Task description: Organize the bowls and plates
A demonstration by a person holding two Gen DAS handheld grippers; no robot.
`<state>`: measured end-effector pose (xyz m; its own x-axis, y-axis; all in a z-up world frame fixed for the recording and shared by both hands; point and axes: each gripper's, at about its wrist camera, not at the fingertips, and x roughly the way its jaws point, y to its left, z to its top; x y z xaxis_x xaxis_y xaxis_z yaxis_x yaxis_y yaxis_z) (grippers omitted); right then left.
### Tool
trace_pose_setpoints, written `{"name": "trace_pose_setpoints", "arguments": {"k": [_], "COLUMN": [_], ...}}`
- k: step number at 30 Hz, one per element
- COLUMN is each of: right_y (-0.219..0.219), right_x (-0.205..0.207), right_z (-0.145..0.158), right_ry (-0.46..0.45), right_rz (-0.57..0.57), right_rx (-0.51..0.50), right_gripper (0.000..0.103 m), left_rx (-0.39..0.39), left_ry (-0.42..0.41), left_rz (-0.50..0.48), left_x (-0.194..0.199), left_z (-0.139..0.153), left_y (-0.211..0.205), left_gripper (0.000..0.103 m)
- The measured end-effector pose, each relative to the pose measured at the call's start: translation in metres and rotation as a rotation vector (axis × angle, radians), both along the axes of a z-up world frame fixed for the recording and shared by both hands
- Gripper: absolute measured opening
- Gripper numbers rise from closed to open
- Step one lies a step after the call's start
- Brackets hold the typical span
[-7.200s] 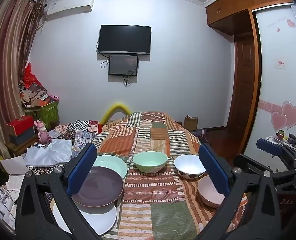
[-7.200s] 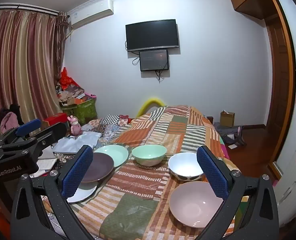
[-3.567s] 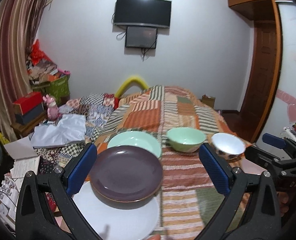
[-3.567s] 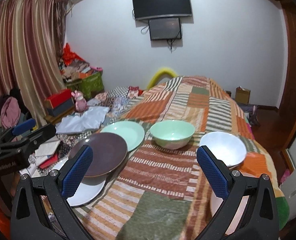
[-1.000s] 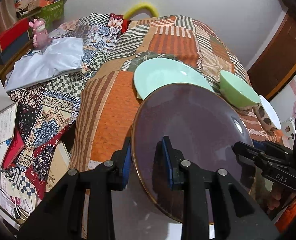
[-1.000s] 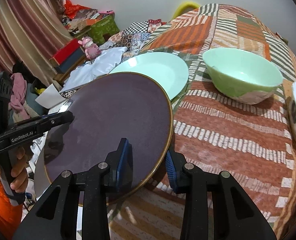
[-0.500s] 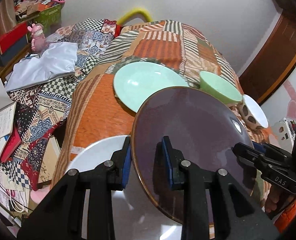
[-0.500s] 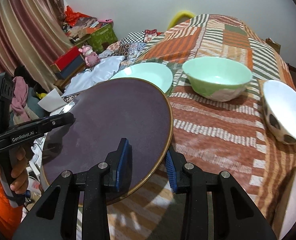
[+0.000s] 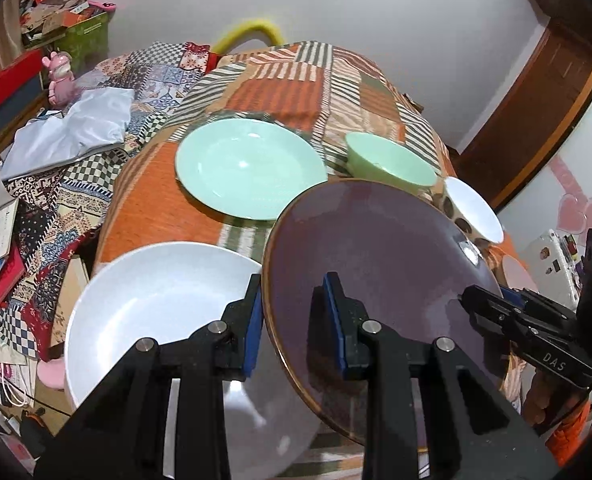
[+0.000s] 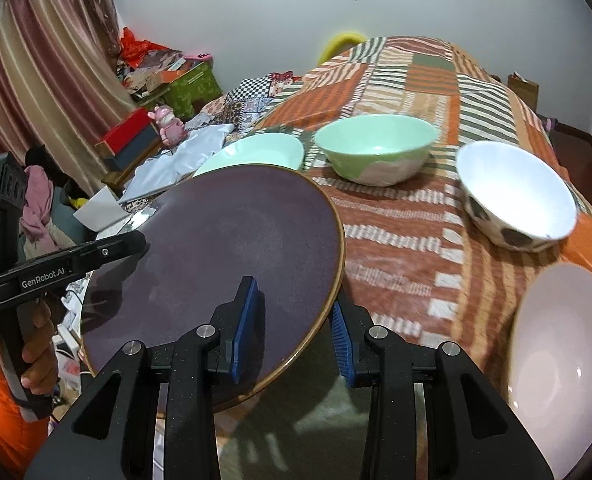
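Both grippers are shut on the rim of one dark purple plate (image 9: 380, 256), held tilted above the bed. My left gripper (image 9: 293, 326) clamps its left edge, my right gripper (image 10: 291, 328) its right edge; the plate also fills the right wrist view (image 10: 223, 252). Below it lies a white plate (image 9: 151, 312). Behind are a mint green plate (image 9: 247, 168), a mint green bowl (image 10: 376, 146), a white spotted bowl (image 10: 516, 196) and a pale pink bowl (image 10: 564, 356).
The dishes lie on a patchwork striped bedspread (image 10: 408, 80). Left of the bed are a grey-white cloth (image 9: 71, 128), a pink toy (image 9: 59, 80), boxes (image 10: 131, 136) and a curtain (image 10: 43, 72). A wooden door (image 9: 536, 112) stands at right.
The purple plate has risen off the white plate and shifted right, uncovering most of the white plate. Both grippers stay clamped on it.
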<state>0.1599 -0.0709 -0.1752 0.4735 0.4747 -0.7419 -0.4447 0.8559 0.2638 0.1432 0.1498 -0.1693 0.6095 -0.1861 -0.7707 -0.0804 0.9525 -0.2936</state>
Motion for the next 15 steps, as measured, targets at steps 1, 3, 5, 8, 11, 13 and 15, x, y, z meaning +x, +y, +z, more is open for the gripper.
{"name": "trace_pose_setpoints", "arguments": {"k": [1, 3, 5, 8, 11, 13, 15], "right_y": [-0.004, -0.011, -0.018, -0.027, -0.034, -0.039, -0.044], "right_x": [-0.001, -0.005, -0.009, -0.014, -0.02, -0.023, -0.026], "right_z": [-0.001, -0.001, -0.002, -0.002, -0.003, -0.005, -0.01], "right_ry": [0.002, 0.002, -0.005, -0.015, -0.018, -0.011, -0.002], "right_rz": [-0.005, -0.014, -0.023, -0.038, -0.053, -0.062, -0.072], "right_rx": [0.002, 0.005, 0.004, 0.0, -0.006, -0.006, -0.011], "right_gripper": [0.032, 0.032, 0.032, 0.032, 0.032, 0.032, 0.032], "left_rx": [0.002, 0.008, 0.016, 0.025, 0.02, 0.013, 0.005], "left_ry": [0.005, 0.011, 0.01, 0.011, 0.026, 0.041, 0.051], "left_rz": [-0.003, -0.011, -0.02, -0.032, -0.043, -0.048, -0.053], "left_x": [0.0, -0.001, -0.003, -0.007, -0.009, -0.009, -0.011], "left_z": [-0.001, -0.001, -0.001, -0.002, -0.007, -0.011, -0.016], "left_y": [-0.004, -0.013, -0.022, -0.033, -0.042, -0.047, -0.051], "left_gripper": [0.029, 0.029, 0.029, 0.029, 0.029, 0.029, 0.029]}}
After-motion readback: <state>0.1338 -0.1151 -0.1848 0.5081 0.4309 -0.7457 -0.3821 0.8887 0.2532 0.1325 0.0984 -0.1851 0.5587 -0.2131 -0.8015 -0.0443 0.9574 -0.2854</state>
